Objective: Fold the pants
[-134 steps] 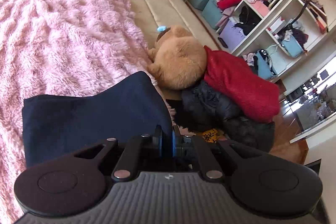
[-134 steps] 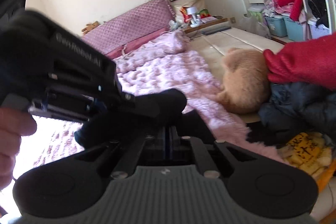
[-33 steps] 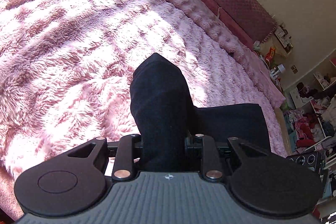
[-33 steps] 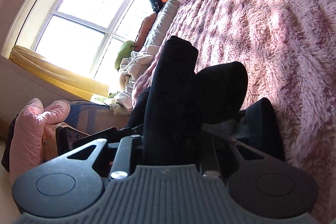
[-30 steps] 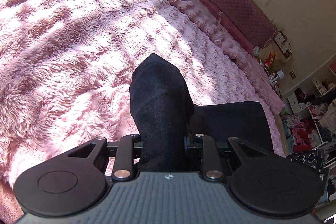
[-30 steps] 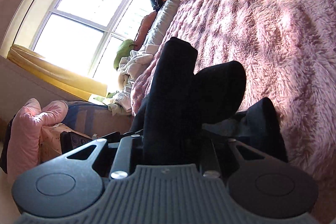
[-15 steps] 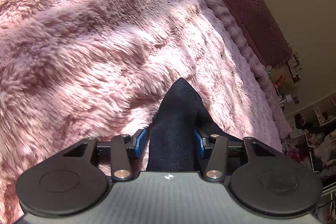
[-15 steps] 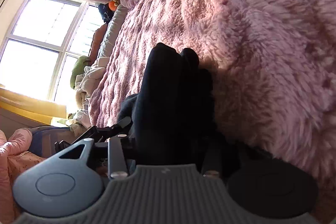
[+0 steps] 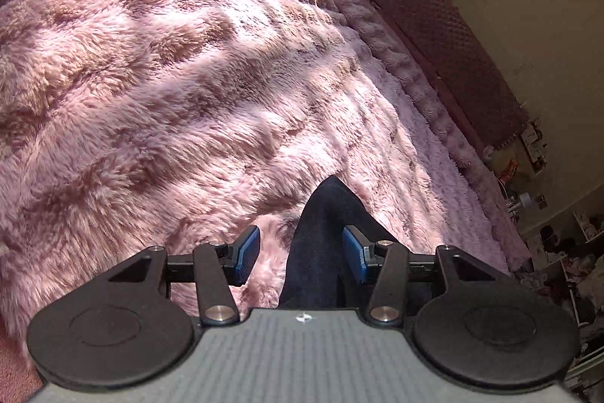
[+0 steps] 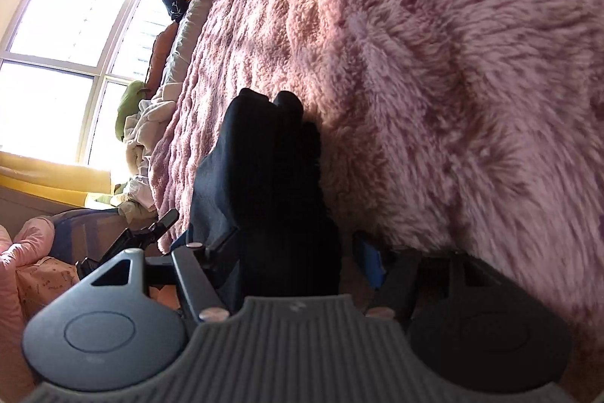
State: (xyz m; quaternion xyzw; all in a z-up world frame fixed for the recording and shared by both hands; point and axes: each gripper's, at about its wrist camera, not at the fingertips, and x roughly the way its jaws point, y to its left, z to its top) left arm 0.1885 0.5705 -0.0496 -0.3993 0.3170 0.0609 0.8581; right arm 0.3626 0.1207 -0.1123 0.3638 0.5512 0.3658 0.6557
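Left wrist view: pants (image 9: 324, 244), dark navy/black, matte fabric, bunched into a pointed ridge lying on the pink fuzzy blanket (image 9: 170, 82). Ridge tip points away from cam, rest of the cloth runs under the gripper body and is cut off there. Left gripper (image 9: 302, 252) is spread wide; blue pads (image 9: 245, 253) stand apart w/ the pants ridge between them, nearer the right-hand pad, not pinched. Blanket shows between the left-hand pad and the cloth. Beyond the blanket's far edge: quilted mauve headboard (image 9: 445, 36), then shelf clutter at frame edge, too small/blurred to ID.

Right wrist view: cam rolled sideways, blanket (image 10: 434, 63) fills the right of frame. Pants (image 10: 264, 184) look near-black here, thick stack of folds w/ a lumpy top edge, pressed against the blanket. Right gripper (image 10: 294, 255) has jaws parted; one blue pad (image 10: 372, 265) sits clear of the cloth w/ a visible gap, other finger mostly hidden behind the fabric, so contact on that side can't be told. Fold count unclear, in shadow. Away from the blanket: bright window (image 10: 64, 36), blown out; piled bedding below it hard to make out.
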